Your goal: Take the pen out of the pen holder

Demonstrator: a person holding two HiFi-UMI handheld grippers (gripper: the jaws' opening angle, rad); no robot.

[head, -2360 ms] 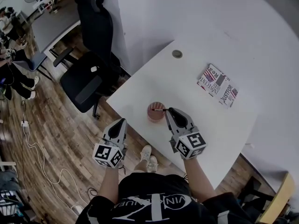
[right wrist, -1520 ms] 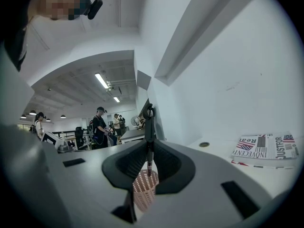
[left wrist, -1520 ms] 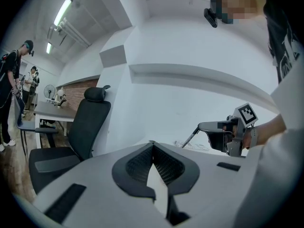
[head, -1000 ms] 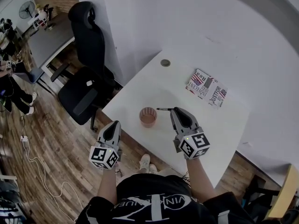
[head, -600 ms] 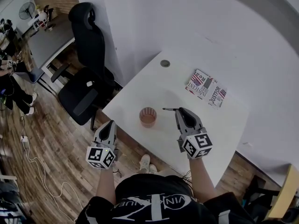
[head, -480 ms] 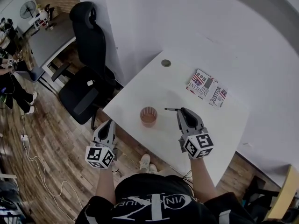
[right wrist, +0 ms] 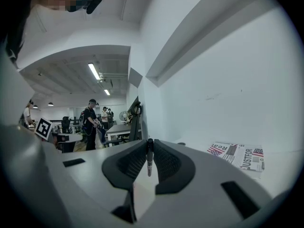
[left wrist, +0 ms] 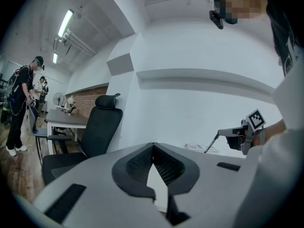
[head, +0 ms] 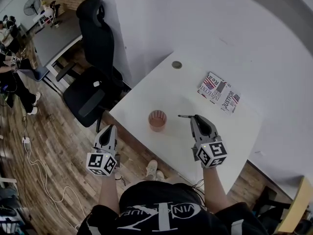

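Observation:
The pen holder (head: 157,120), a small pinkish cup, stands near the front edge of the white table (head: 195,87). To its right my right gripper (head: 196,117) hovers over the table, shut on a thin dark pen (head: 185,116) that sticks out leftward toward the cup, clear of it. The right gripper view has the pen (right wrist: 149,156) pinched upright between the pads. My left gripper (head: 109,129) hangs over the wooden floor, left of the table edge, shut and empty. The left gripper view shows its tips (left wrist: 153,145) touching, with the pen (left wrist: 212,143) far off.
A folded newspaper (head: 220,92) lies at the table's far right. A round cable grommet (head: 177,64) sits near the back edge. A black office chair (head: 95,58) stands left of the table. People stand at desks (right wrist: 95,120) in the distance.
The right gripper carried the pen out of the holder and away to the right. The left gripper drifted back from the table edge, over the floor.

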